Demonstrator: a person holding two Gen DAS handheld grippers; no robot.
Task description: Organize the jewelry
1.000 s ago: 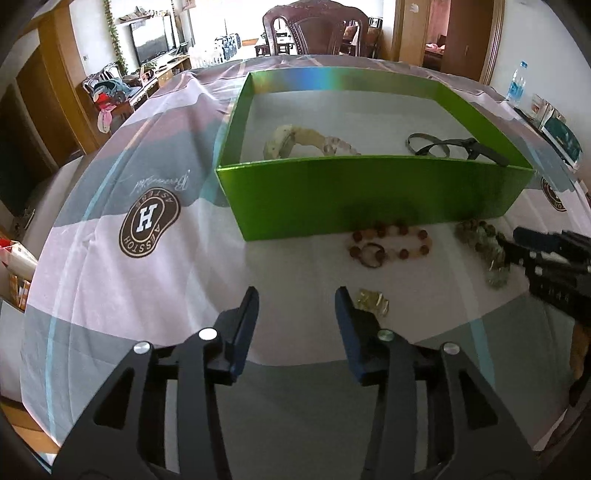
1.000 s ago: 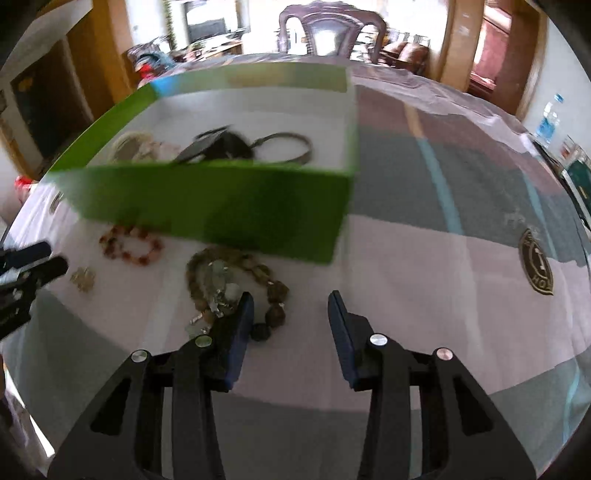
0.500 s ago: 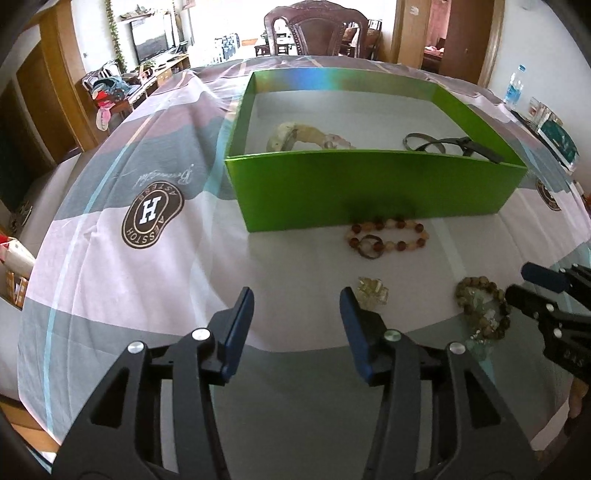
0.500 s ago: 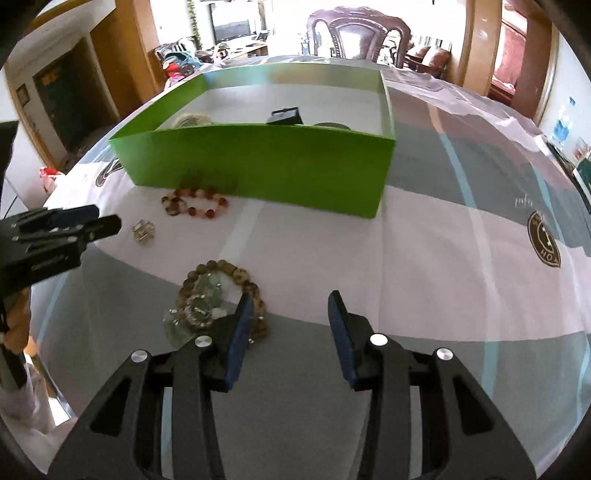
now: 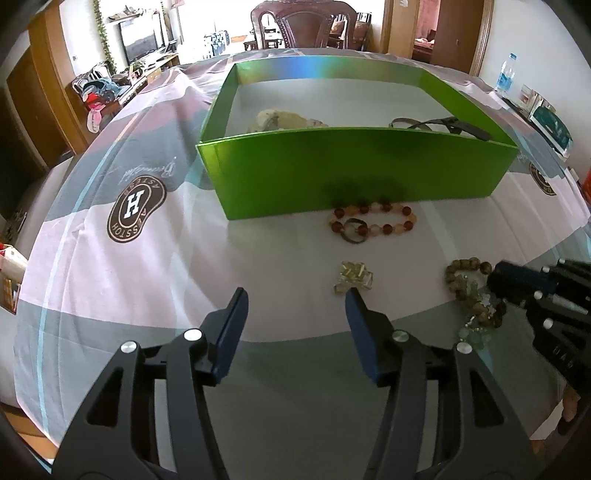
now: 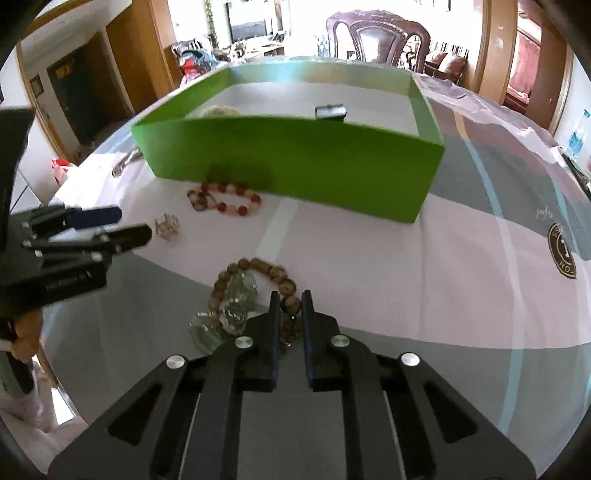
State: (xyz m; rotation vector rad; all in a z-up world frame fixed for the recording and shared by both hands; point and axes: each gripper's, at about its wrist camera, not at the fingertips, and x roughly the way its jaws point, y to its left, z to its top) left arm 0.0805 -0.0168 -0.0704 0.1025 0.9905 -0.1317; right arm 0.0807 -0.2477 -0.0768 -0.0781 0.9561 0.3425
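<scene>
A green box (image 5: pixel 354 177) (image 6: pixel 295 155) stands on the table and holds a pale bracelet (image 5: pixel 284 120) and a dark band (image 5: pixel 439 123). In front of it lie a red bead bracelet (image 5: pixel 373 221) (image 6: pixel 225 199), a small clear crystal piece (image 5: pixel 352 277) (image 6: pixel 167 226) and a brown wooden bead bracelet with pale green stones (image 5: pixel 472 295) (image 6: pixel 255 284). My right gripper (image 6: pixel 290 306) is shut on the brown bead bracelet at its near side. My left gripper (image 5: pixel 295 306) is open and empty, just short of the crystal piece.
The table carries a pink, grey and white cloth with a brown H logo (image 5: pixel 135 210). A wooden chair (image 5: pixel 306 26) stands behind the table. A water bottle (image 5: pixel 504 77) and small items sit at the far right edge.
My right gripper has moved onto the brown bead bracelet and shut on it. My left gripper has stayed open and come a little nearer the crystal piece.
</scene>
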